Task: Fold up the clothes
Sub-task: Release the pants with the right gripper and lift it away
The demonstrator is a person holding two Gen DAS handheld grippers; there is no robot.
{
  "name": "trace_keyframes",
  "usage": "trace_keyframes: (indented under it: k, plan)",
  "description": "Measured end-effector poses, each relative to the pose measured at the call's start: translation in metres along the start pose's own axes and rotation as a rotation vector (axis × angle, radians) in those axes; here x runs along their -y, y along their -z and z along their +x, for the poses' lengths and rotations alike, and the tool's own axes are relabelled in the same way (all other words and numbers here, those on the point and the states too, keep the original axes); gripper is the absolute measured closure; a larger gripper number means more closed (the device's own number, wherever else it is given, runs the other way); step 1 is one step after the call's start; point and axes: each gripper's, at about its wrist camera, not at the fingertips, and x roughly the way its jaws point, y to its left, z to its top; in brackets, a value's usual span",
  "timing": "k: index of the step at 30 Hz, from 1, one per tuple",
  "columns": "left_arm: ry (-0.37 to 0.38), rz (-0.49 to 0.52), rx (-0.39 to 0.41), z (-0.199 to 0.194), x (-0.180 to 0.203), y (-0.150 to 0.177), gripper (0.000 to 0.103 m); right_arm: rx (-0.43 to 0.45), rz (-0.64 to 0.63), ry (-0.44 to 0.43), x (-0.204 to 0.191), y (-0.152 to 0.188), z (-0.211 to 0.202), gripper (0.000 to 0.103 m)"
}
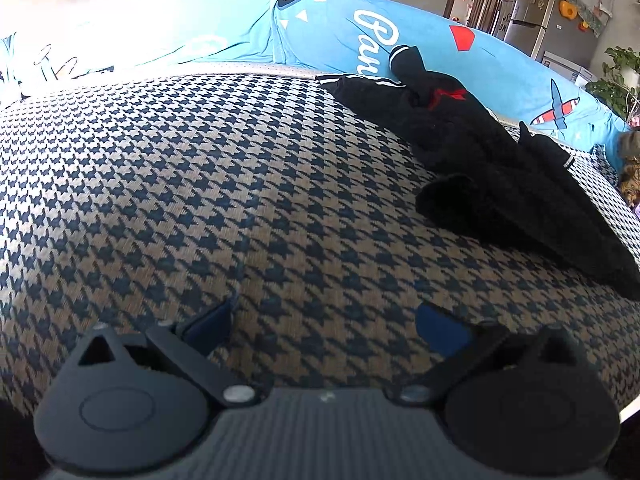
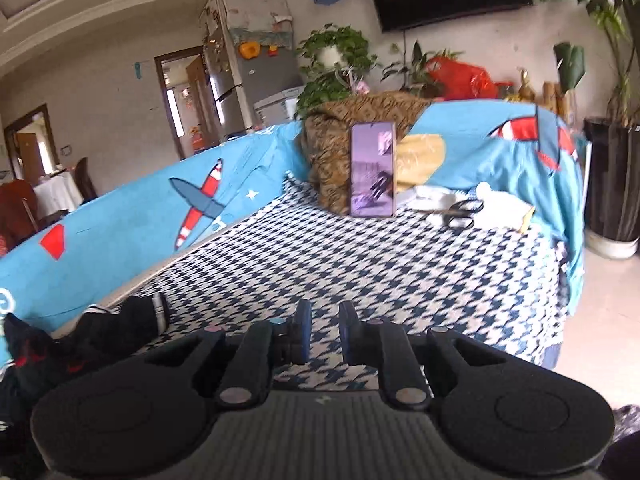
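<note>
A houndstooth-covered sofa seat (image 1: 200, 184) in a living room, backed by a blue printed cover (image 1: 340, 32), with a crumpled black garment waiting on it.

The black garment (image 1: 500, 176), trimmed with white stripes and a red mark, lies bunched along the seat's back edge against the blue cover, off to the right in the left wrist view and at the lower left in the right wrist view. The left gripper (image 1: 324, 320) hangs over bare houndstooth fabric with its jaws spread wide, holding nothing. The right gripper (image 2: 325, 334) has its blue-padded jaws drawn near each other with a narrow gap, empty too. Farther along the seat a phone (image 2: 373, 169) stands upright against a brown patterned cushion (image 2: 336, 136), and scissors (image 2: 460, 214) lie near white cloth.
</note>
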Motion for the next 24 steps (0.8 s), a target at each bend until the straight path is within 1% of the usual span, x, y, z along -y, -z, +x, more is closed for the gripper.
trace_keyframes:
  k: [2, 8, 11, 14, 18, 22, 23, 24]
  plan:
    - [-0.002, 0.003, 0.001, -0.001, 0.000, 0.002, 0.000, -0.030, -0.014, -0.064, -0.003, 0.002, -0.001, 0.087]
    - [-0.003, 0.007, 0.005, -0.001, 0.001, 0.003, 0.000, -0.086, -0.164, -0.289, -0.042, 0.021, -0.010, 0.087]
    - [-0.002, 0.007, 0.008, 0.000, 0.001, 0.002, 0.000, -0.105, -0.237, -0.377, -0.062, 0.033, -0.017, 0.086]
    - [-0.001, 0.003, 0.015, 0.000, 0.001, 0.000, 0.000, -0.132, -0.284, -0.465, -0.078, 0.043, -0.023, 0.086]
    - [-0.013, -0.022, 0.050, -0.003, -0.002, -0.004, 0.000, -0.142, -0.351, -0.571, -0.099, 0.057, -0.036, 0.086]
    - [-0.035, -0.067, 0.071, -0.005, -0.011, -0.008, 0.000, -0.145, -0.420, -0.663, -0.119, 0.071, -0.049, 0.086]
    - [-0.044, -0.079, 0.074, -0.005, -0.013, -0.009, 0.000, -0.146, -0.437, -0.684, -0.124, 0.074, -0.052, 0.083]
    - [-0.053, -0.090, 0.077, -0.005, -0.015, -0.010, 0.000, -0.147, -0.454, -0.704, -0.129, 0.078, -0.054, 0.076]
